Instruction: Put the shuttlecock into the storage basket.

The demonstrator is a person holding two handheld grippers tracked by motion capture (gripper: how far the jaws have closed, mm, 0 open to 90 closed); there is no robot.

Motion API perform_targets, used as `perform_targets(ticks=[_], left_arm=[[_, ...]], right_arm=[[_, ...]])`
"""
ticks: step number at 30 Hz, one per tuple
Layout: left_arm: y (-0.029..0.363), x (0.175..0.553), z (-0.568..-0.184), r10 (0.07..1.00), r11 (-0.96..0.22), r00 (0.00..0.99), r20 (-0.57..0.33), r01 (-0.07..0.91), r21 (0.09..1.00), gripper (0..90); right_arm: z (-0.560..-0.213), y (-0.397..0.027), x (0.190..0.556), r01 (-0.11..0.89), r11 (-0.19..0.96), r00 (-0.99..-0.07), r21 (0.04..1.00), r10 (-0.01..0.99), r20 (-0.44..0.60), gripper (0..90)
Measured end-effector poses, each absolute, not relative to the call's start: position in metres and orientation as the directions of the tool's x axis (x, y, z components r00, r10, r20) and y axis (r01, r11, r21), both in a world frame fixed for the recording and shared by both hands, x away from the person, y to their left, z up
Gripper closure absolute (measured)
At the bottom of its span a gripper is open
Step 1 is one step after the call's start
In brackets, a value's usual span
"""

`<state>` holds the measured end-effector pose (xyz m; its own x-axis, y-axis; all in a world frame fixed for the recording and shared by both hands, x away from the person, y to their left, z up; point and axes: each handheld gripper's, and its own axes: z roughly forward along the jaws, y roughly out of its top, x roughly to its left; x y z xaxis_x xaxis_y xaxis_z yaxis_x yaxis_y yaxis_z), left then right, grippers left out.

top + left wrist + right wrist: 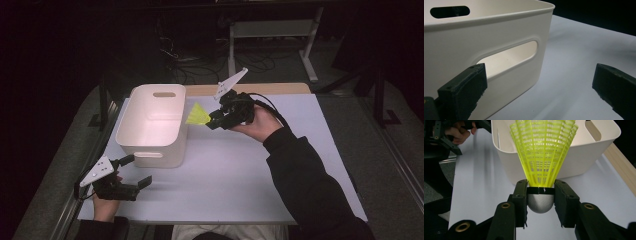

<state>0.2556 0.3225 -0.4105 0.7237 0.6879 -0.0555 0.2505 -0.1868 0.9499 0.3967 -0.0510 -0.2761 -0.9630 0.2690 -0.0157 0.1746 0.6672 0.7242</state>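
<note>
A yellow shuttlecock with a grey-white cork is held by its cork in my right gripper, which is shut on it. It hangs in the air just right of the white plastic bin, skirt pointing toward the bin's right rim. The bin looks empty inside. My left gripper stands open near the table's front left corner, facing the bin's near wall with its handle slot. Nothing lies between its fingers.
The white table top spreads right of and in front of the bin. A wooden strip runs along its far edge. Behind the table are a white frame leg and cables on the dark floor.
</note>
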Motion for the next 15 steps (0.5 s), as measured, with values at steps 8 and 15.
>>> perform_targets(ticks=[8,15], left_arm=[[0.323,0.256,-0.410,0.688,-0.189,0.724,-0.054,0.250,0.950,0.0],[0.323,0.256,-0.410,0.688,-0.185,0.723,-0.057,0.251,0.950,0.0]], right_arm=[[-0.267,-0.042,0.399,0.155,0.670,-0.967,0.726,0.255,-0.029,62.8],[-0.259,-0.030,0.400,0.132,0.677,-0.970,0.724,0.238,-0.045,62.8]])
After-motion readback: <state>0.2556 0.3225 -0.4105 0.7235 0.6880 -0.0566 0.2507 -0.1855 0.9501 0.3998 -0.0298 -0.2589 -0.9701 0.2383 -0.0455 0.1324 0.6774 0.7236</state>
